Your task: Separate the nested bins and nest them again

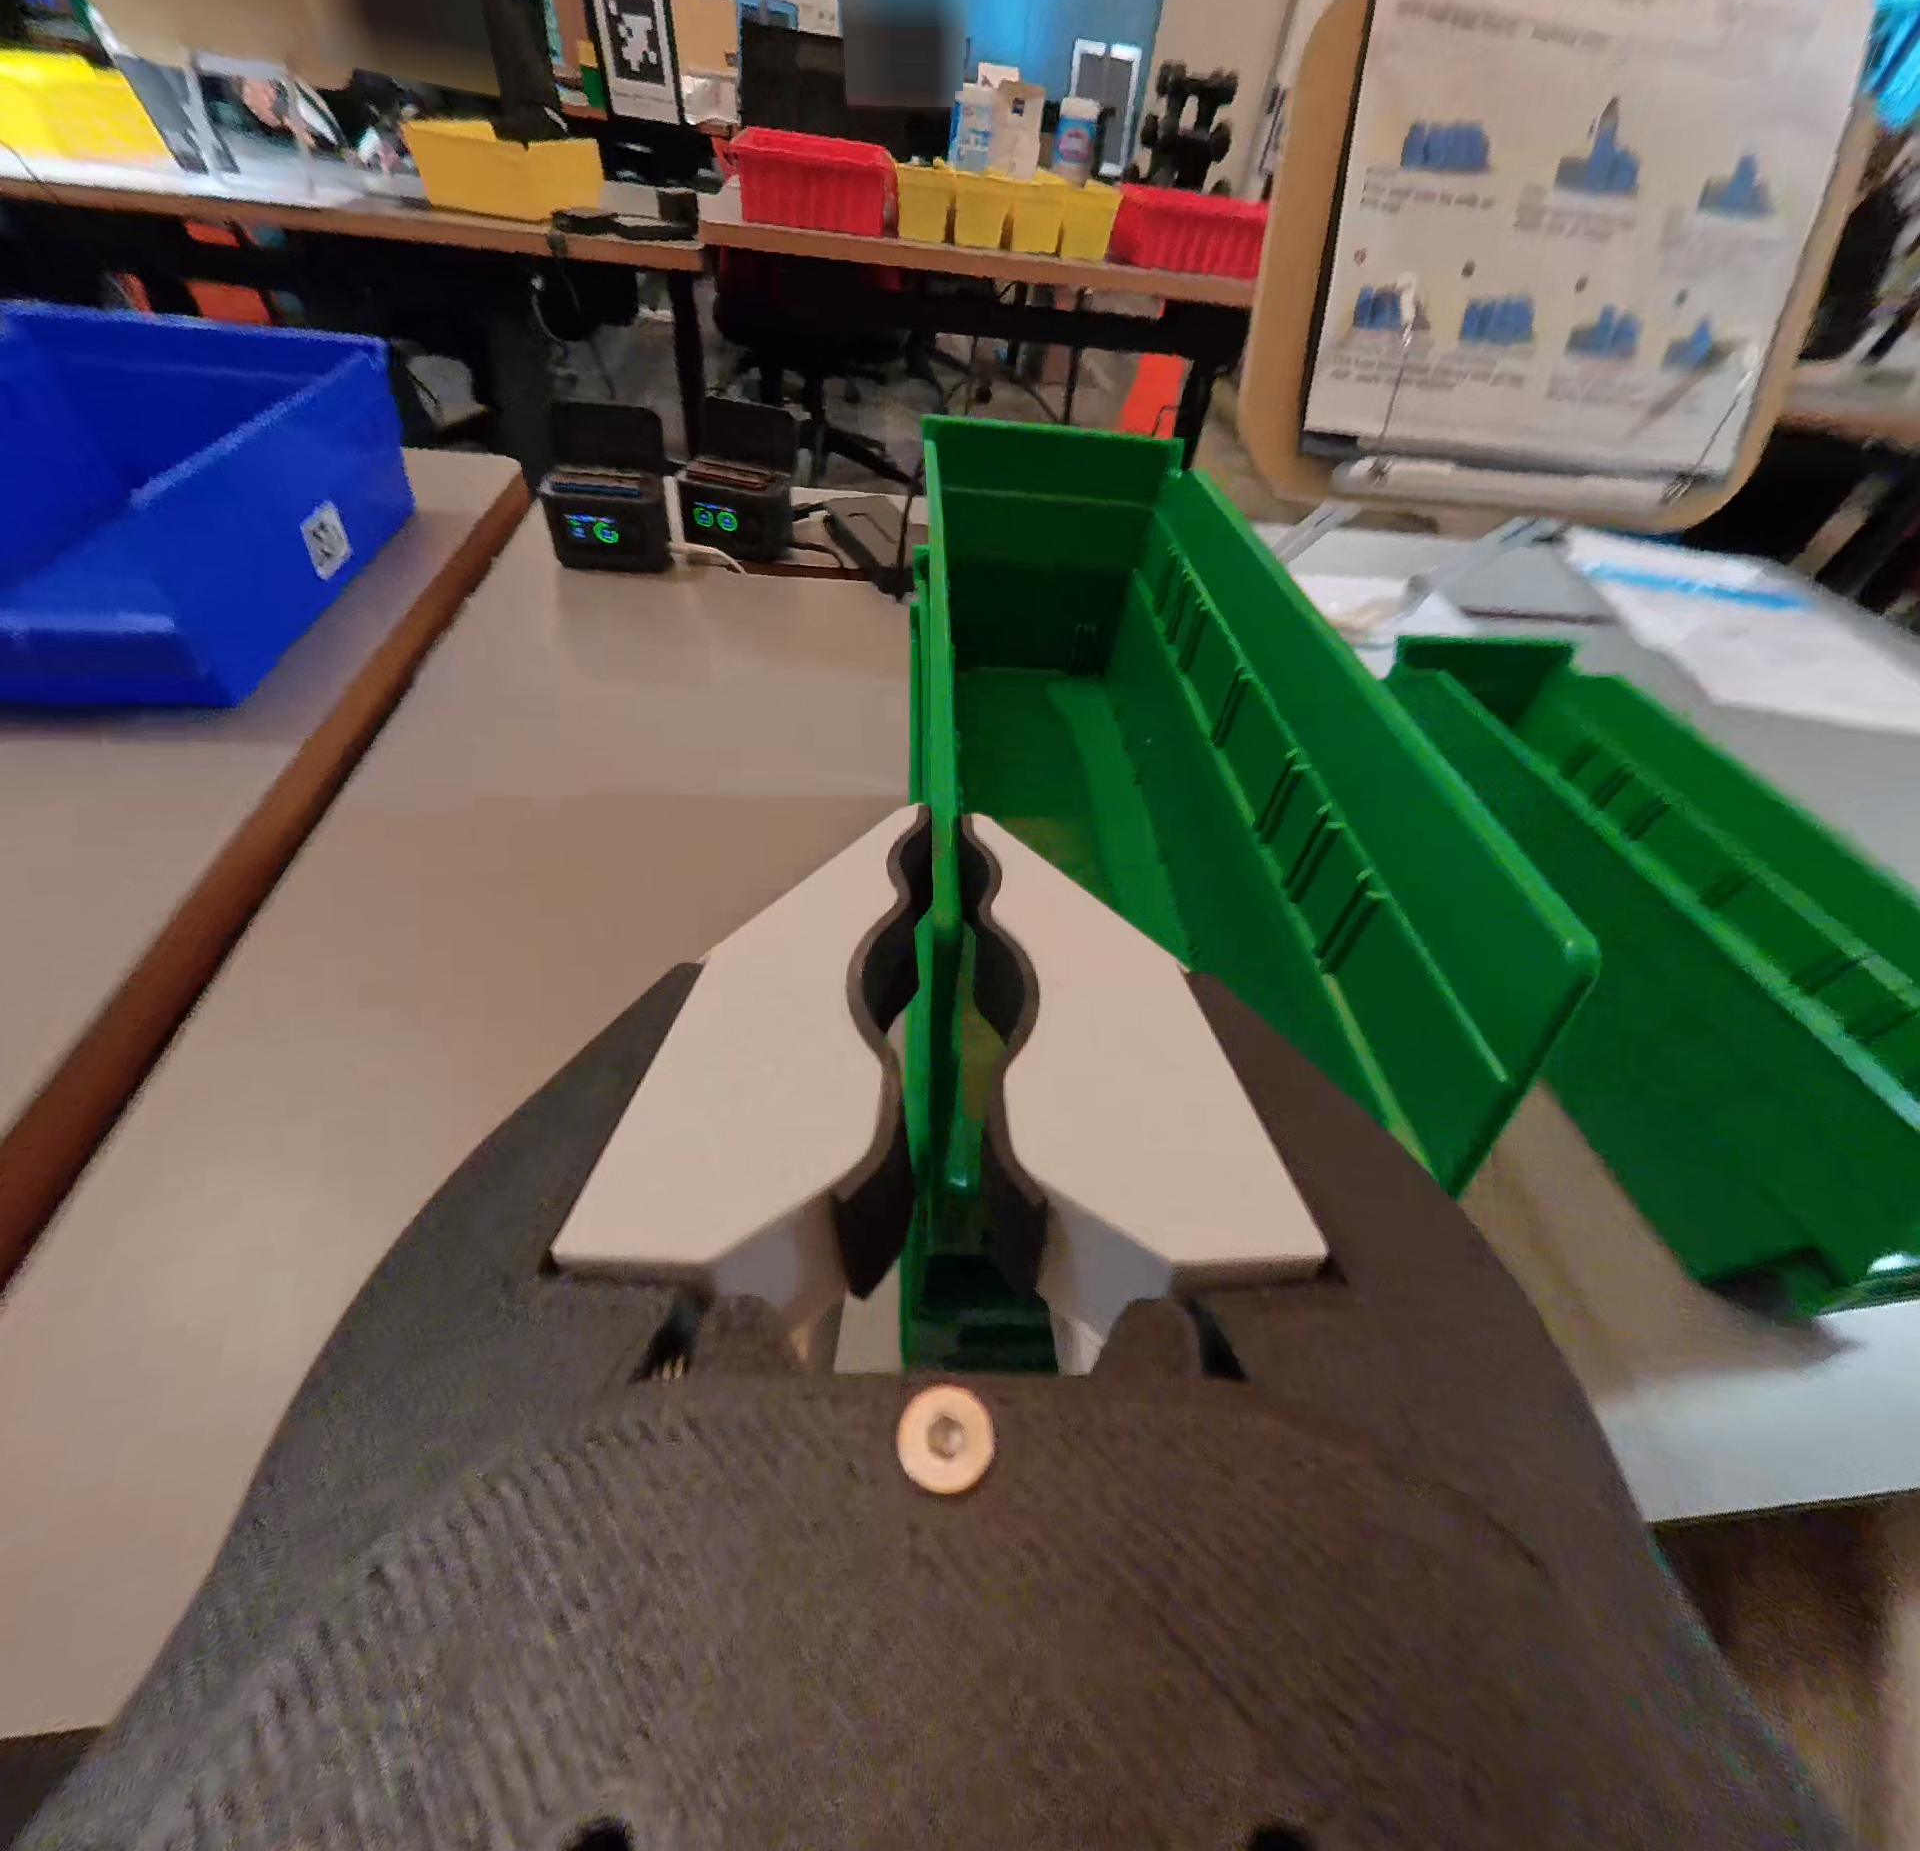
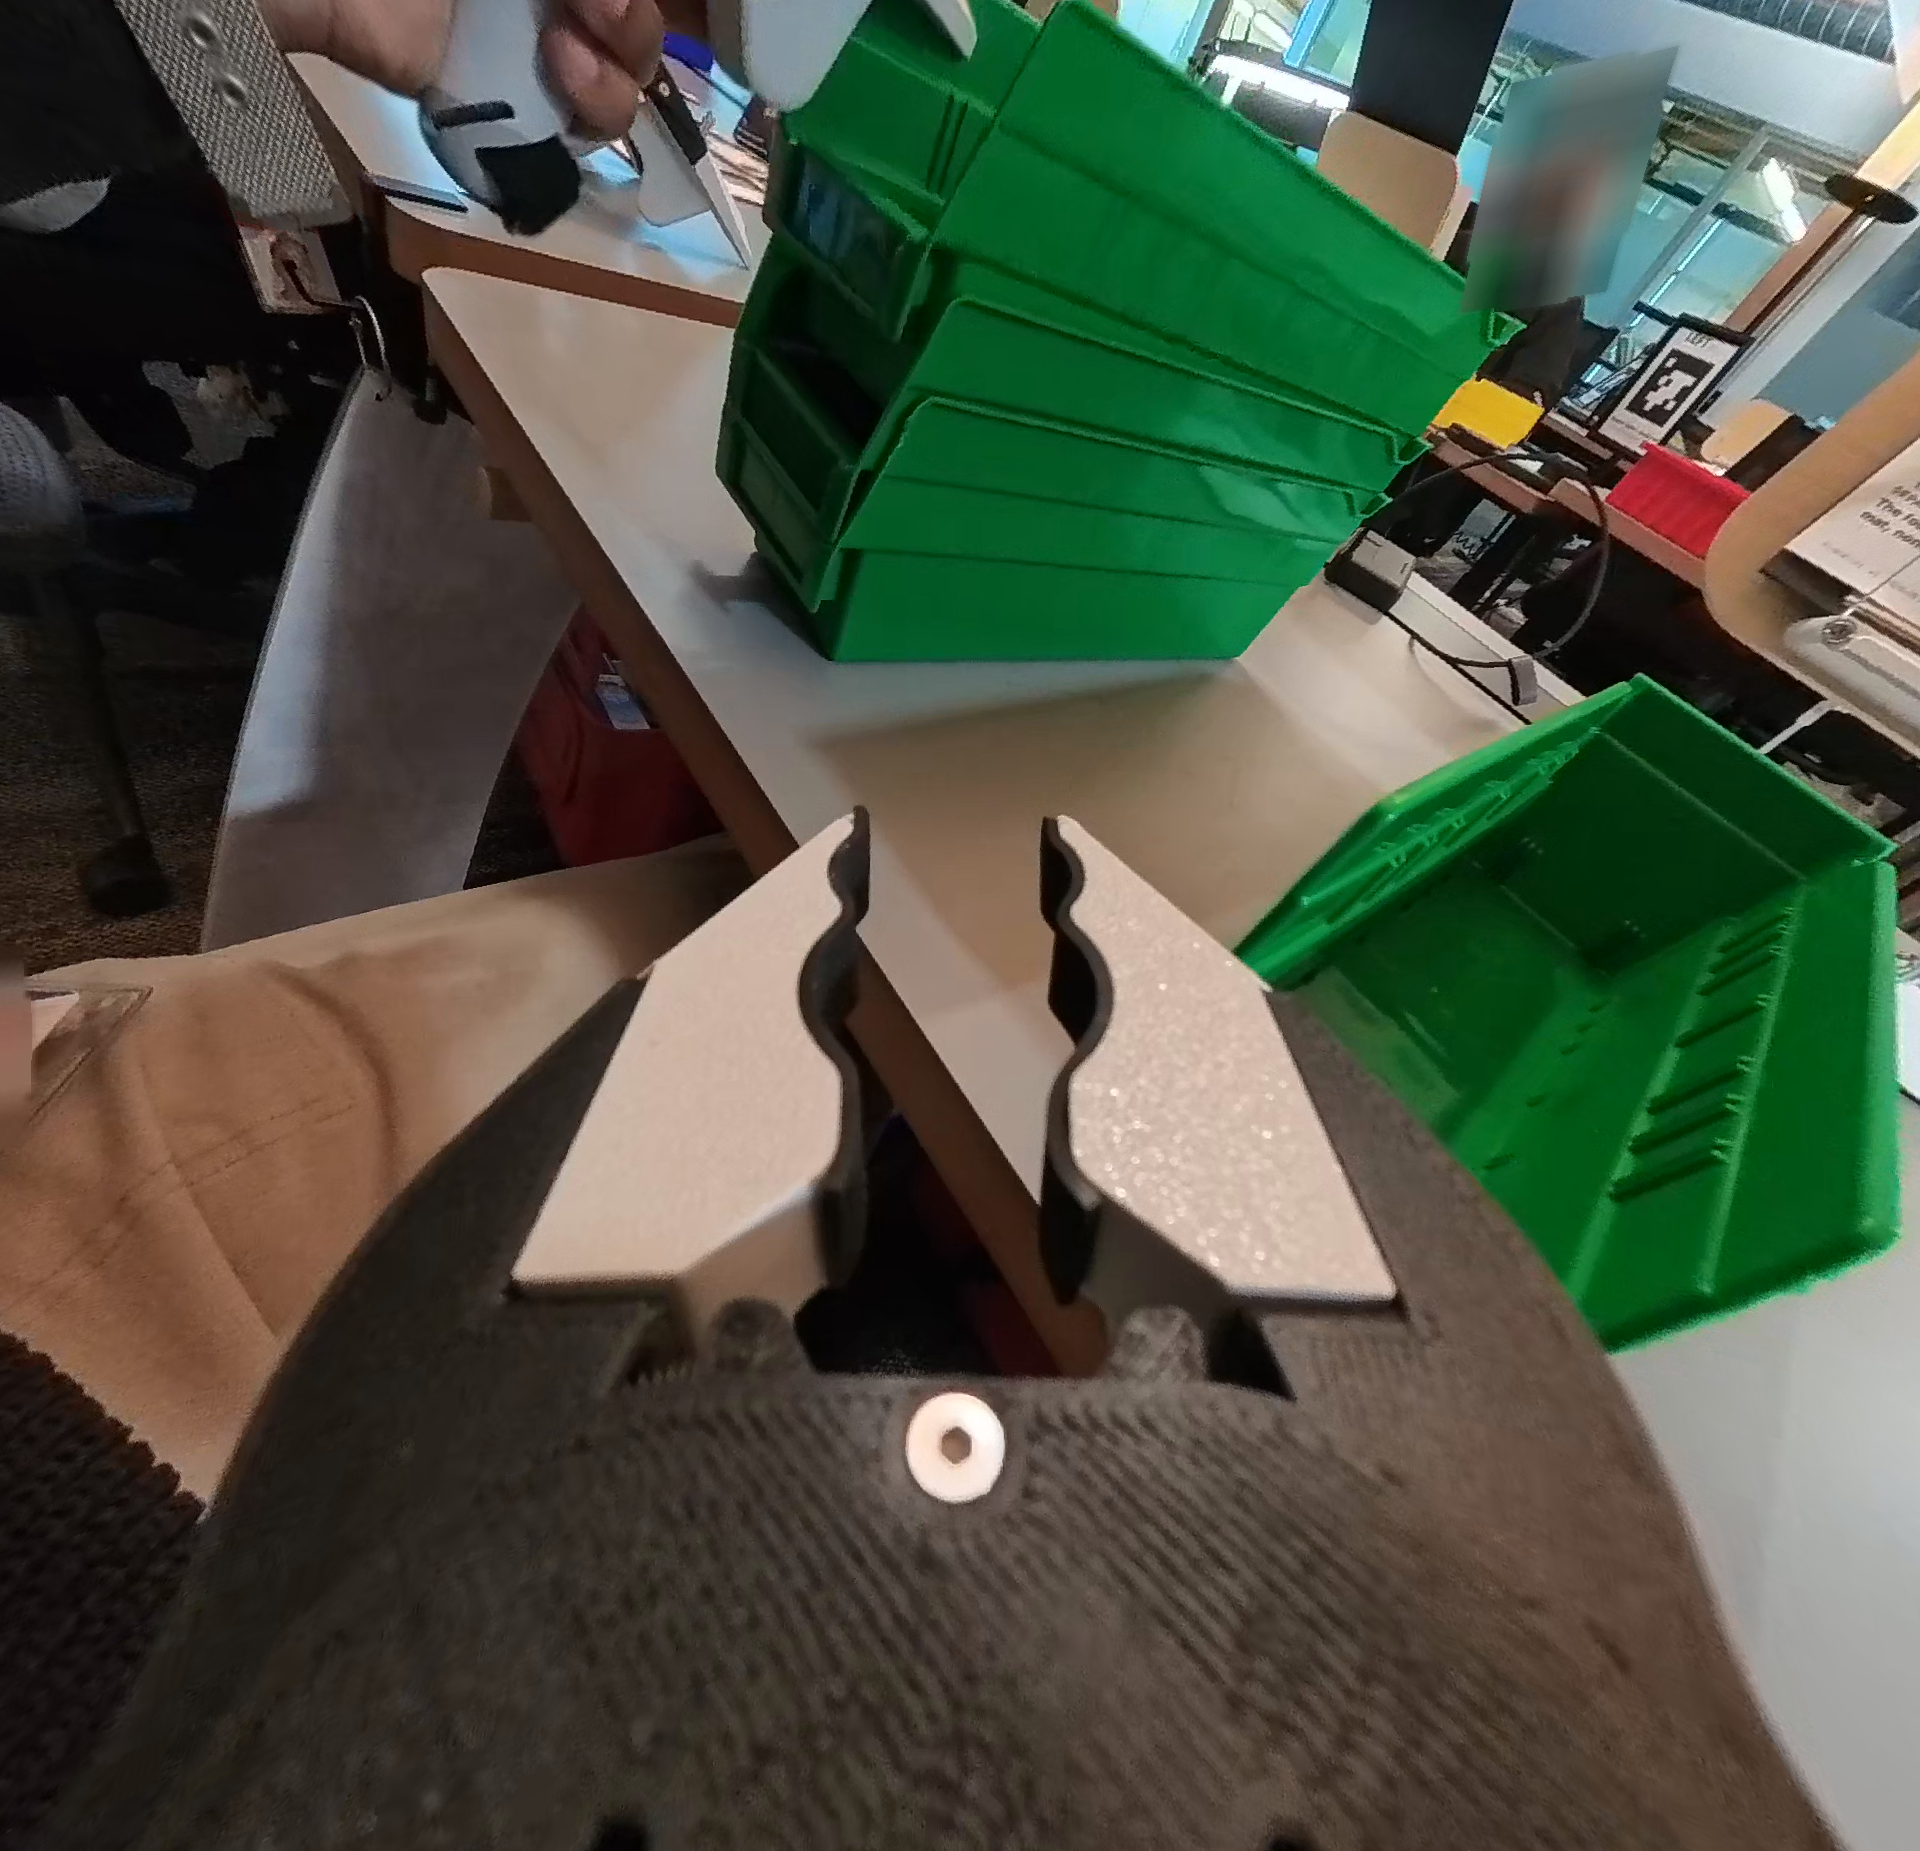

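Atop nested stack (image 2: 1049, 471), left gripper (image 1: 943, 1012) clamped on top bin's (image 1: 1174, 762) side wall, long axis running away; right gripper (image 2: 951, 980) apart, empty, nearer separated bin (image 2: 1621, 1022) on tabletop (image 2: 1039, 762).

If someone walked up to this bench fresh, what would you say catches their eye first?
The bright green bins dominate: a nested stack stands on the grey table, with the left gripper shut on the side wall of its top bin, which is tilted up. A separate green bin lies tipped nearer the right gripper, whose jaws are open and empty. A blue bin sits off to the left.
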The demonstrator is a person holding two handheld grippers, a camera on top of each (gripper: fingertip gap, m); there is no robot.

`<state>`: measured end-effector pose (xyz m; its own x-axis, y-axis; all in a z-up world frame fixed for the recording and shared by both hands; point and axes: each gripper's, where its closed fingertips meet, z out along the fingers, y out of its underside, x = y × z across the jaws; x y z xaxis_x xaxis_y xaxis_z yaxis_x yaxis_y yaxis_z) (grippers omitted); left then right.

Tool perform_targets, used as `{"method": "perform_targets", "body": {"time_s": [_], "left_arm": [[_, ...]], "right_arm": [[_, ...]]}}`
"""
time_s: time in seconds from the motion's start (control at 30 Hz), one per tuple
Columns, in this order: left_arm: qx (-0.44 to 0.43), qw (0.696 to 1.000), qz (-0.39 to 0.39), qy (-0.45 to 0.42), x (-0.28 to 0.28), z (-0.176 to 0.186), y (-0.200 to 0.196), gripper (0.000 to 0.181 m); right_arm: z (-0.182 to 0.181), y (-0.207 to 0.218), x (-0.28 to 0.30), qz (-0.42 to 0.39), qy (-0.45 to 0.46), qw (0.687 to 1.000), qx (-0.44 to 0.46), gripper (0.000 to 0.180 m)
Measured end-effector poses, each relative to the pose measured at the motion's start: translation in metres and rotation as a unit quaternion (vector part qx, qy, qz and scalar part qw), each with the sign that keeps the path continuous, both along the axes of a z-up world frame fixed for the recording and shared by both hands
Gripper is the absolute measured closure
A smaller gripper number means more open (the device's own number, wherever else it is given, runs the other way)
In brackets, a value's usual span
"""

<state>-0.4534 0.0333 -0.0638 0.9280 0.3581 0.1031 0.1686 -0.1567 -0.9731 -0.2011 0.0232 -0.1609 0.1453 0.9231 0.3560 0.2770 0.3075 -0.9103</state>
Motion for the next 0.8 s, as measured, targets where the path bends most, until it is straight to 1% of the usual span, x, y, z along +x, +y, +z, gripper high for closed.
{"method": "perform_targets", "body": {"time_s": [0.07, 0.2, 0.4, 0.8], "left_arm": [[-0.013, 0.999, 0.005, 0.033, 0.002, -0.001, 0.001, 0.180], [-0.014, 0.999, 0.007, 0.047, 0.005, -0.005, 0.001, 0.180], [-0.028, 0.999, -0.001, 0.040, 0.005, -0.018, 0.001, 0.180], [-0.048, 0.998, -0.015, 0.022, 0.006, -0.029, 0.001, 0.179]], "right_arm": [[0.000, 0.000, 0.000, 0.000, -0.001, 1.000, 0.001, 0.148], [-0.001, 0.000, 0.000, 0.000, -0.002, 1.000, 0.002, 0.148], [-0.001, 0.000, 0.000, 0.001, -0.003, 1.000, 0.002, 0.148], [-0.002, -0.002, -0.001, 0.002, -0.006, 1.000, 0.007, 0.148]]}}
